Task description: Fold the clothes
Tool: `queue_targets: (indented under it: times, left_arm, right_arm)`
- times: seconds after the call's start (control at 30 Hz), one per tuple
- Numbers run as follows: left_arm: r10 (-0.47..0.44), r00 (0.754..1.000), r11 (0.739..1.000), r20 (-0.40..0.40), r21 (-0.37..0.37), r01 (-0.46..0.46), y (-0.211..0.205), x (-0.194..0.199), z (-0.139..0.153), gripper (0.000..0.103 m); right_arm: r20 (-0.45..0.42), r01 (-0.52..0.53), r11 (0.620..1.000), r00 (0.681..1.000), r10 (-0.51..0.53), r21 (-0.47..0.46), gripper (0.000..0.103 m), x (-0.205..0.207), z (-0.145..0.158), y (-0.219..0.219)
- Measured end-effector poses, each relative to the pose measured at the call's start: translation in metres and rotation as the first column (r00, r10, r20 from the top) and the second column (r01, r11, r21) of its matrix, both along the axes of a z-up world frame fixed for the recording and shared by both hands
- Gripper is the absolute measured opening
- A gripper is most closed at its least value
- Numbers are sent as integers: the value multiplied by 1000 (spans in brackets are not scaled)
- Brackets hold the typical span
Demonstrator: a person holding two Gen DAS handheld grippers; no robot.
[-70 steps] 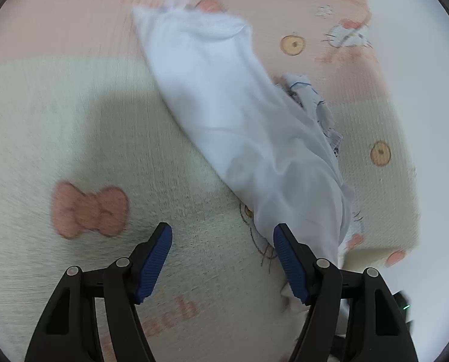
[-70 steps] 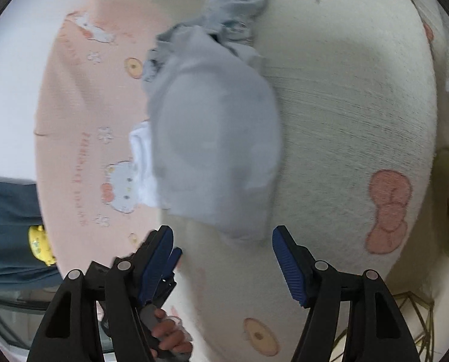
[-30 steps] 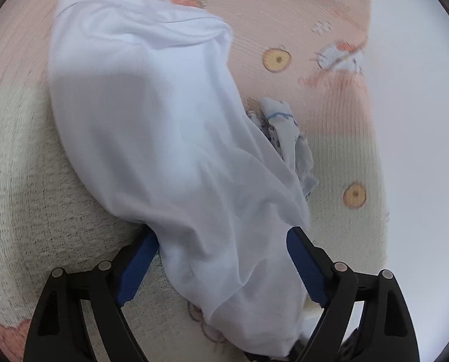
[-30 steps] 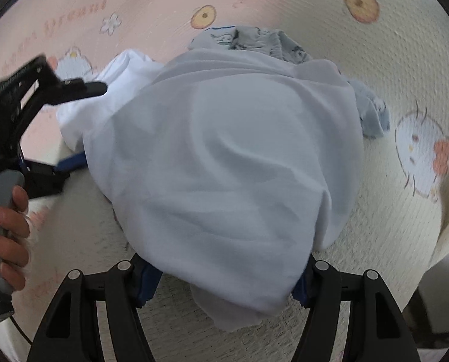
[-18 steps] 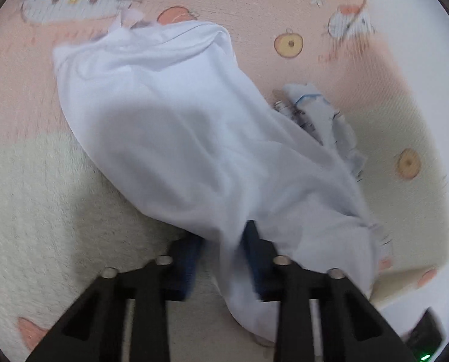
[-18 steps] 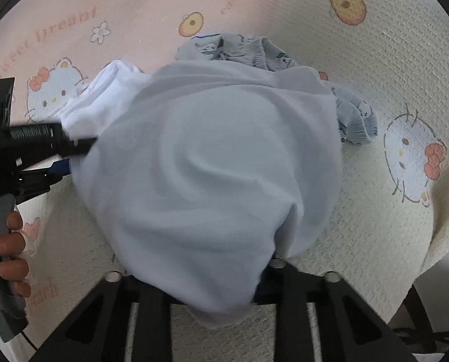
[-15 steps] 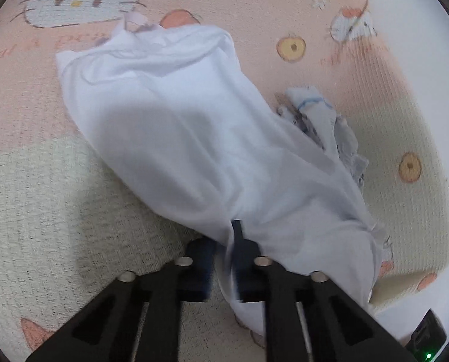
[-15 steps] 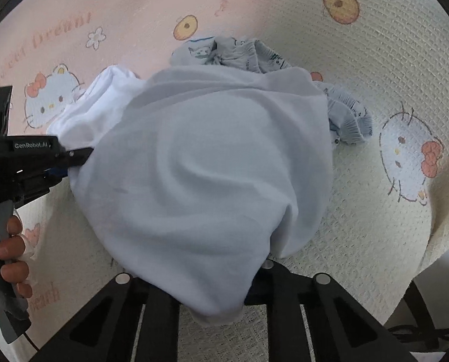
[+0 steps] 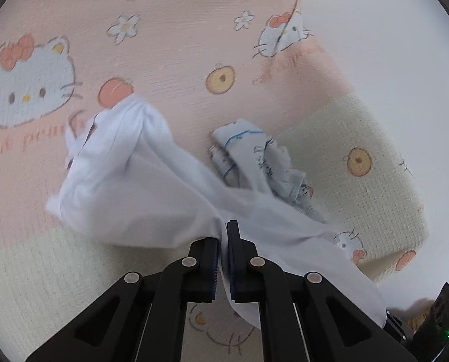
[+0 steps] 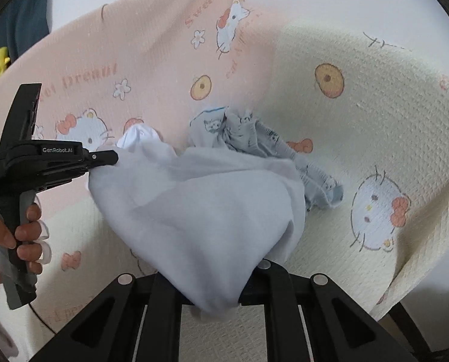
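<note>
A plain white garment hangs bunched and slack above a cartoon-cat blanket, pinched at two points along its edge and sagging between them in soft folds, with one rumpled end trailing near the seam where the blanket's pink half meets its cream half. The left gripper is pressed together on a thin fold of the cloth; the right gripper is likewise clamped on a thick wad of it, its fingertips buried under the fabric. Just beside the white piece, a crumpled pale-blue printed garment lies on the blanket toward its far edge. The right wrist view alone takes in the person's left hand around the gripper's grey handle and a dark blue sleeve at the upper left; the left wrist view alone shows the blanket's near right corner drooping over the edge.
</note>
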State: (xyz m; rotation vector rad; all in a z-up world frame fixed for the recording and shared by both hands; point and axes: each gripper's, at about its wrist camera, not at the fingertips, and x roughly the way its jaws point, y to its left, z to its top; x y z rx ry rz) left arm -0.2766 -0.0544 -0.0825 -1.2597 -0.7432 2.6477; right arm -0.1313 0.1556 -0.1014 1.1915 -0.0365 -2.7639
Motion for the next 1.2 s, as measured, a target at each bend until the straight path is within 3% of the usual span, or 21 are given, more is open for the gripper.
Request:
queue_targets:
  times: [0.17, 0.53, 0.67, 0.87, 0.93, 1.07, 1.13, 1.2]
  left_arm:
    - [-19, 998, 1000, 60, -7, 20, -10, -23, 4, 4]
    - [-60, 988, 990, 142, -121, 78, -6, -79, 12, 4]
    - [-53, 981, 990, 187, -118, 76, -4, -95, 4, 4]
    - [-38, 949, 995, 314, -72, 64, -4, -132, -2, 4]
    - [-34, 937, 994, 347, -88, 69, -2, -141, 0, 4]
    - [-62, 914, 972, 401, -185, 147, 10, -156, 3, 4]
    - [-75, 915, 963, 396, -210, 170, 12, -161, 1, 4]
    - [-75, 927, 973, 369, -177, 149, 11, -163, -4, 4]
  right_arm:
    - [39, -9, 999, 999, 11, -40, 10, -20, 9, 13]
    - [121, -42, 982, 991, 65, -184, 10, -84, 13, 33]
    - [173, -5, 980, 984, 40, -198, 10, -98, -2, 48]
    - [256, -3, 969, 964, 68, -247, 11, -128, -13, 59]
    - [258, -23, 973, 963, 83, -229, 11, -139, -8, 53]
    - [233, -39, 956, 966, 110, -290, 12, -156, 0, 57]
    - [202, -19, 943, 975, 91, -331, 12, -157, -1, 66]
    - [186, -21, 940, 978, 90, -341, 12, -158, -2, 70]
